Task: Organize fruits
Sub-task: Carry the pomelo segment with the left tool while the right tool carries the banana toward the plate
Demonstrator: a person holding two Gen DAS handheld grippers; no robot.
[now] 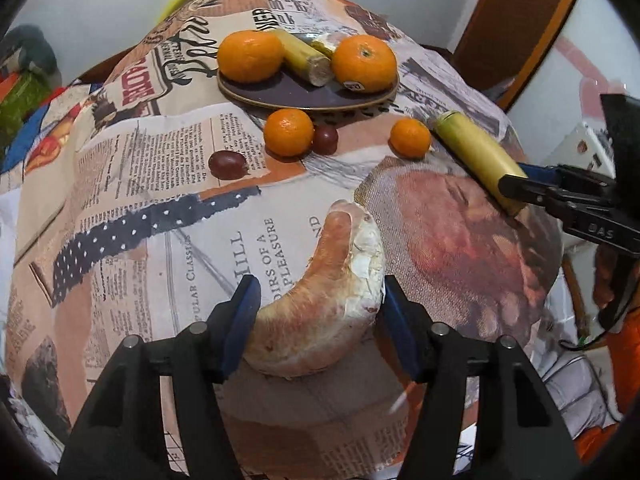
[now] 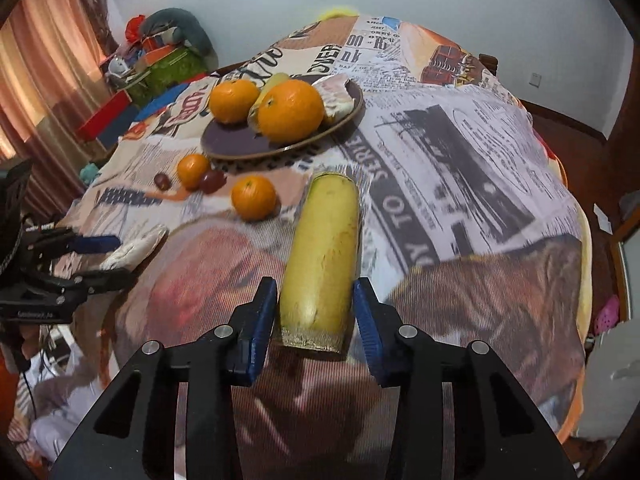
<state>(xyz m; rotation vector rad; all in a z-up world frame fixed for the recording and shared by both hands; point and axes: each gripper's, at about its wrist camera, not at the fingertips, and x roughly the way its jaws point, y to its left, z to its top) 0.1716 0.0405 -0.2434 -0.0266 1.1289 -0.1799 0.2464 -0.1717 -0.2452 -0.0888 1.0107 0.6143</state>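
My left gripper (image 1: 320,316) straddles the biggest piece, a curved pomelo wedge (image 1: 320,300), with both pads against its sides: a pinch across the fat middle. It looks soft and flaky-skinned, fairly heavy, so I judge a light squeeze is best. My right gripper (image 2: 316,320) pinches the cane stick (image 2: 320,256) near its cut end; it seems stiff, smooth, maybe slippery, and long enough to droop ahead of my jaws. Beyond both tips sits the plate (image 1: 280,92). The 2 small oranges (image 1: 289,132) and 2 grapes (image 1: 227,165) between look light and rollable.
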